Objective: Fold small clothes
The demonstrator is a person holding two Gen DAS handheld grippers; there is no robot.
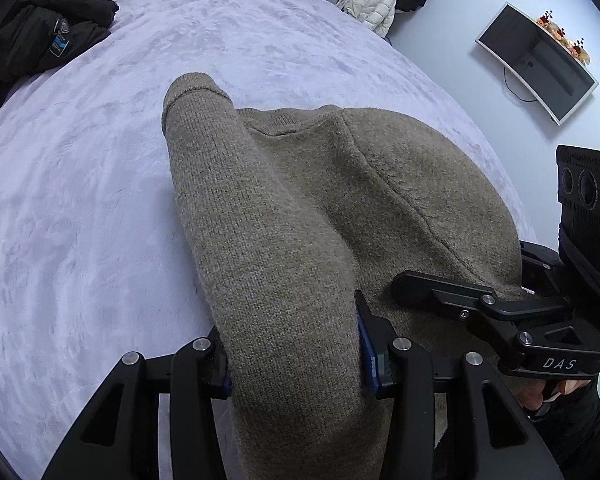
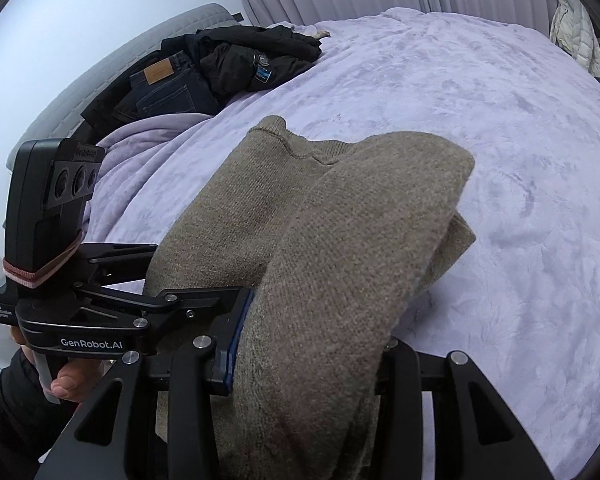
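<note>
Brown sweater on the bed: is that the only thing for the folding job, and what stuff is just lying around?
For the job:
- brown sweater
- left gripper, clamped on it
- right gripper, clamped on it
- purple blanket, the folding surface

Just lying about:
- black jacket
- dark jeans
- white puffer coat
- wall screen

A lavender bedspread carries dark clothes at its far edge — a monitor hangs on the wall.
</note>
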